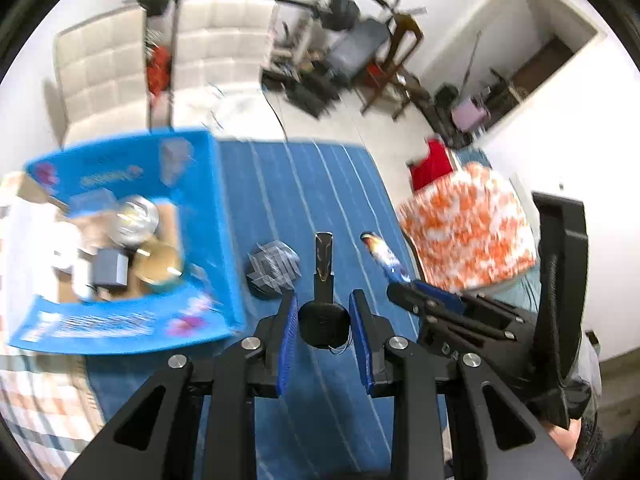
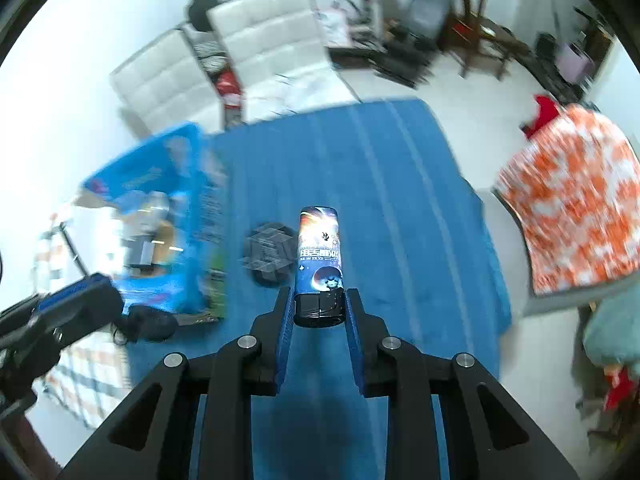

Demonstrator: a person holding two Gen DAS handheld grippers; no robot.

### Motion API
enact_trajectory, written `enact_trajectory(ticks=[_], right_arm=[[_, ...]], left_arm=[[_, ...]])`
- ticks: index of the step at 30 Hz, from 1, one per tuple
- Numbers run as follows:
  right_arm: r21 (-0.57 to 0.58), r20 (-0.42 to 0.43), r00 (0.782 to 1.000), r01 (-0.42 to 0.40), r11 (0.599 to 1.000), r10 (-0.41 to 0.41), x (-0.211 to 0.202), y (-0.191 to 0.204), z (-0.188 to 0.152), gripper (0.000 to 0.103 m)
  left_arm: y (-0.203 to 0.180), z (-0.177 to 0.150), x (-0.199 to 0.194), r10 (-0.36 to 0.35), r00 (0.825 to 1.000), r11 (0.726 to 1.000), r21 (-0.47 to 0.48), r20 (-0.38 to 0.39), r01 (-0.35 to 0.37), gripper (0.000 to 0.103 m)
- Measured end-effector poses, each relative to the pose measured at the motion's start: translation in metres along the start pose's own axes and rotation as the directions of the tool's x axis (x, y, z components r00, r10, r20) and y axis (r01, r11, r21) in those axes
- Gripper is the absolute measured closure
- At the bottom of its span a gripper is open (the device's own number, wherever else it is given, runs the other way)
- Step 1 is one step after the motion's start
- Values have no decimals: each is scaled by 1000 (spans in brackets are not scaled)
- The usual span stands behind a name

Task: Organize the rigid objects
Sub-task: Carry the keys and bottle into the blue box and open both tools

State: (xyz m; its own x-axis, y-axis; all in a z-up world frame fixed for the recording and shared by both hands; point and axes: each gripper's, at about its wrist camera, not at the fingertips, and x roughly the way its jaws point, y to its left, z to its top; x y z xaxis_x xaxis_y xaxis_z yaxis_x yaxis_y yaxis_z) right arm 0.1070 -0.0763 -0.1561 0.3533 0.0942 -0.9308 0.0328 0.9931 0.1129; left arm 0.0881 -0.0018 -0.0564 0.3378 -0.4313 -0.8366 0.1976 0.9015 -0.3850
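Glossy printed cylinder (image 2: 319, 256) between right hand-held gripper (image 2: 319, 308) pads.

box (image 1: 216, 216) left of disc (image 1: 273, 270) on mat (image 1: 328, 184)

A lived-in home room, doubling as storage.

A white tufted sofa (image 2: 256, 52) is standing against the wall, a blue striped rug (image 1: 320, 184) is covering the pale floor, and wooden chairs (image 1: 396, 60), an orange-and-white patterned cloth (image 2: 572, 200) and piled household clutter are crowding the far corner beside an open doorway (image 1: 540, 52).
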Motion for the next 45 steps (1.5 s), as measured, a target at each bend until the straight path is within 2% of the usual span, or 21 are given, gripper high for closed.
enact_trajectory(ticks=[3,8,12,16,21,26,31,36,38,39,41,45], right_arm=[[-29,13,997,-81,996,82,-1,43,9,76],[-55,-11,985,-173,983,173,28,119,16,76],[-86,-59,981,-188,978,184,61,173,13,76],[-111,-131,980,-163,980,148,115,207,14,76],[-100,-196,974,-131,986,110,165,219,10,76],[-98,-227,970,-115,988,91,193,224,6,76],[-104,-247,965,-112,988,83,203,235,3,76],[-72,-278,955,-132,989,107,211,232,2,75],[-53,-287,950,-142,988,121,213,228,1,75],[-47,-287,950,-140,989,121,213,227,0,74],[-41,-295,948,-136,990,118,214,224,-1,74],[-69,-294,952,-116,991,91,211,223,-3,71]], left_arm=[[36,5,-27,37,999,998,-46,33,-35,80],[102,5,-53,147,988,986,-89,48,-142,80],[160,5,-50,215,976,968,-139,39,-208,80],[208,3,-29,229,973,954,-196,-3,-225,80],[259,1,-2,224,972,936,-262,-67,-234,80],[283,-2,16,221,966,927,-279,-134,-250,80],[290,-6,28,221,958,926,-269,-181,-264,80],[288,-7,29,278,940,919,-231,-198,-320,79],[287,-7,29,311,927,911,-213,-209,-354,65],[286,-8,29,324,922,907,-209,-212,-367,61],[284,-8,29,342,915,900,-205,-213,-384,45],[281,-7,26,385,901,885,-197,-201,-422,24]])
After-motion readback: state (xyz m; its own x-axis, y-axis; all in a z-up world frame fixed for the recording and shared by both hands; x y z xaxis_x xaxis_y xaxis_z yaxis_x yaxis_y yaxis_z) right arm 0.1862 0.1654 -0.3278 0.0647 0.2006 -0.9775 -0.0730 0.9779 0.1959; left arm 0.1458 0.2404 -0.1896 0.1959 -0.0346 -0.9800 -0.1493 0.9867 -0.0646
